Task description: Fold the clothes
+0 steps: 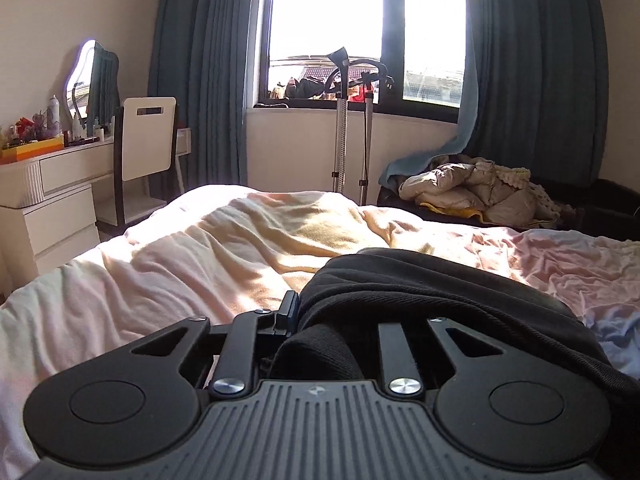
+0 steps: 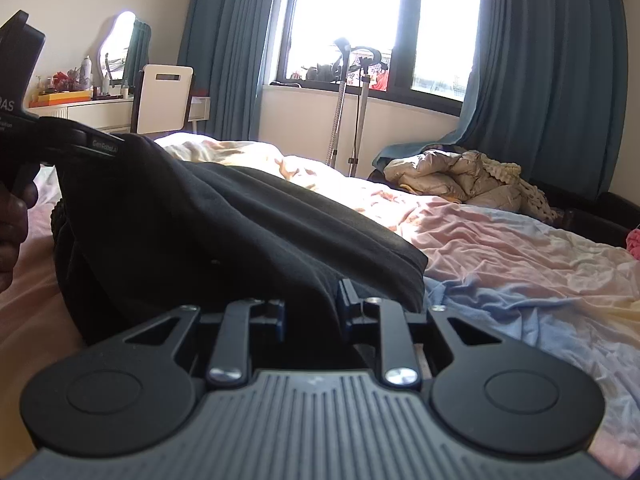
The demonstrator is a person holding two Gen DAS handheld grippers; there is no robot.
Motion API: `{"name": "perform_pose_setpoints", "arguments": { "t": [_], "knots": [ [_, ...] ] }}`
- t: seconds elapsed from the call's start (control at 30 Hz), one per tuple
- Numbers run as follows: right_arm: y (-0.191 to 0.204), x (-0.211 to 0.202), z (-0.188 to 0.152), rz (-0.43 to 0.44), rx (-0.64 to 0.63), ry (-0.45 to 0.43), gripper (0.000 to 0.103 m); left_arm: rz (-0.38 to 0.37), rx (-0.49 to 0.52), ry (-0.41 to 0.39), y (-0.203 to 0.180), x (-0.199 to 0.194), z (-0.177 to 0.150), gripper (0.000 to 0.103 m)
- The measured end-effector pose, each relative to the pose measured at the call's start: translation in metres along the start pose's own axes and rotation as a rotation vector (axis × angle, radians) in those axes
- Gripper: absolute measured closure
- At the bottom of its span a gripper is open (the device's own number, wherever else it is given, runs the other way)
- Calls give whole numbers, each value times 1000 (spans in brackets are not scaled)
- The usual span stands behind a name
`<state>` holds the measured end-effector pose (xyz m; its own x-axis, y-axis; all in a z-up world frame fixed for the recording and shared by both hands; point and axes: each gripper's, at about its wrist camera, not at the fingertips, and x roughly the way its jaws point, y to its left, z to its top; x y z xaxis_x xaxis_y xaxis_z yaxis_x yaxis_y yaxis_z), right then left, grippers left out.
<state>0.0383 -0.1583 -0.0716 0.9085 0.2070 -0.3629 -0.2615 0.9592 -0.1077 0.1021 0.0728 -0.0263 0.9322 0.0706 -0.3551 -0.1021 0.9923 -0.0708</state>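
We could not make out the fingertips of the left gripper (image 1: pixel 320 320) because one black garment (image 1: pixel 440 300) (bunched on the bed (image 1: pixel 180 264)) covered its right finger, yet cloth filled the narrow gap, so we read it as clamped on the fabric. The right gripper (image 2: pixel 312 312) likewise pinched a fold of that garment between its two blue-edged pads (image 2: pixel 280 320). At the left edge, a hand (image 2: pixel 14 216) was cut off.
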Motion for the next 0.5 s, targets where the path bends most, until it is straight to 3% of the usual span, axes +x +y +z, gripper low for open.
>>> {"name": "perform_pose_setpoints", "arguments": {
  "t": [0.13,0.27,0.37,0.5],
  "knots": [
    [-6,-15,6,4,42,-27,90,-51,-98,-24,10,-25,8,84],
    [-3,-29,11,31,36,-39,90,-33,-163,36,23,-28,3,84],
    [10,-15,1,55,-32,47,88,6,-174,108,29,-13,-6,83],
    [15,-6,-5,61,-49,67,87,6,-207,117,34,-10,-11,78]
  ]
}}
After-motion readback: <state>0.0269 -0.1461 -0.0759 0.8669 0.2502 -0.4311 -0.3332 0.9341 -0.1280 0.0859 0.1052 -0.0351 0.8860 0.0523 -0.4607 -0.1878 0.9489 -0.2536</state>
